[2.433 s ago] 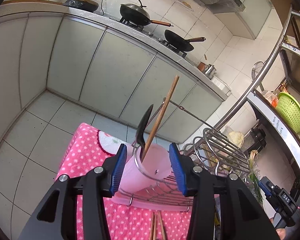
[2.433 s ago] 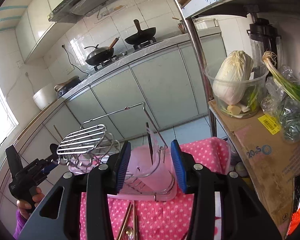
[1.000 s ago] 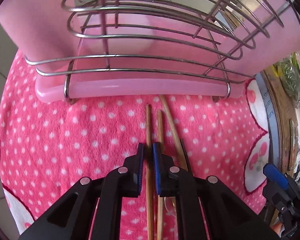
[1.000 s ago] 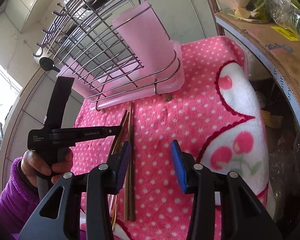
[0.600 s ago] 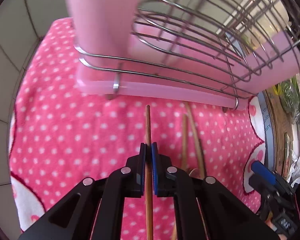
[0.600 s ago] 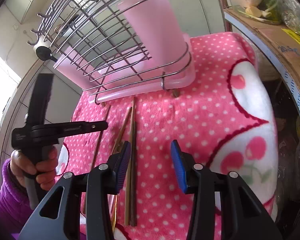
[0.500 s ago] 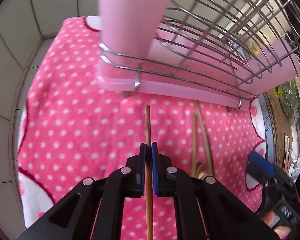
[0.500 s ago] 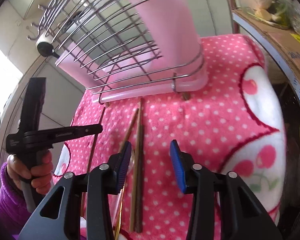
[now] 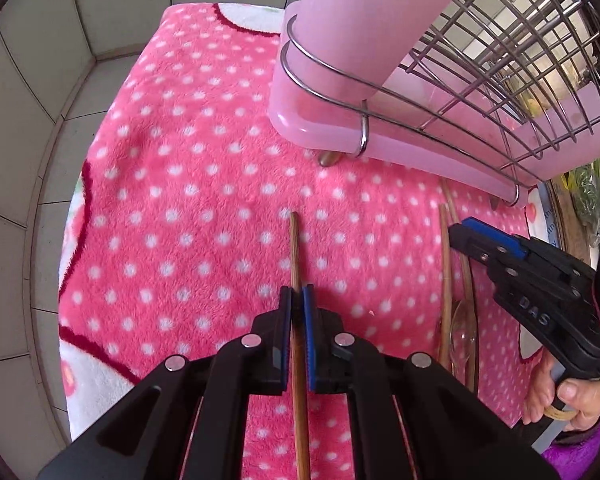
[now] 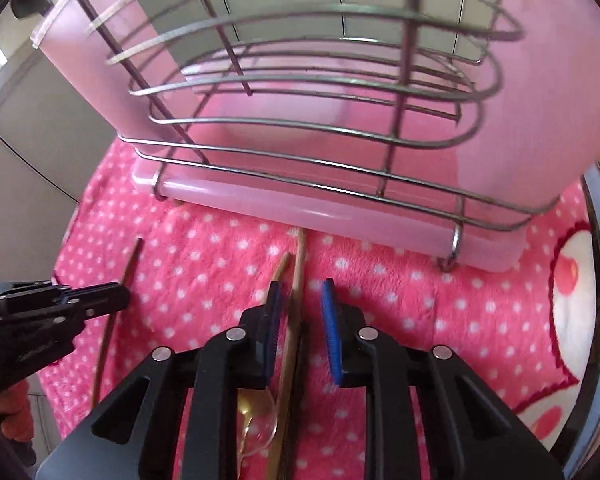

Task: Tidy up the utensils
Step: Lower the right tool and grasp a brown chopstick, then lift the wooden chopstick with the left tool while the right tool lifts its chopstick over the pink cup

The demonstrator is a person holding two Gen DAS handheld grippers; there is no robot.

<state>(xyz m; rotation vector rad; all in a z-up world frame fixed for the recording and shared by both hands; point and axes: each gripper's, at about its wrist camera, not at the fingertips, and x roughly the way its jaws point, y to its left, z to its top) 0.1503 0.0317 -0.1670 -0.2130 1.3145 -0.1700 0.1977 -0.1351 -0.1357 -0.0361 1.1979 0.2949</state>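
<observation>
My left gripper [image 9: 296, 304] is shut on a wooden chopstick [image 9: 295, 248], which points toward the rack low over the pink dotted cloth [image 9: 188, 208]. In the right wrist view that gripper [image 10: 116, 294] and its chopstick [image 10: 130, 266] sit at the left. My right gripper [image 10: 302, 296] points down over two more chopsticks [image 10: 297, 276] and a golden spoon [image 10: 260, 412]. Its jaws are closing with the chopsticks between them, and a gap still shows at the right pad. The left wrist view has it [image 9: 472, 238] beside those chopsticks [image 9: 444, 264].
A pink drainer tray with a wire rack [image 10: 300, 200] stands just beyond the utensils. Its pink cup holder [image 9: 360, 20] rises at the left end. A hand [image 9: 572, 396] in a purple sleeve holds the right gripper. Tiled floor [image 9: 40, 120] lies past the cloth's left edge.
My left gripper has carried its chopstick leftward, away from the other utensils. My right gripper has moved in close to the rack, over the remaining chopsticks, and its jaws have narrowed.
</observation>
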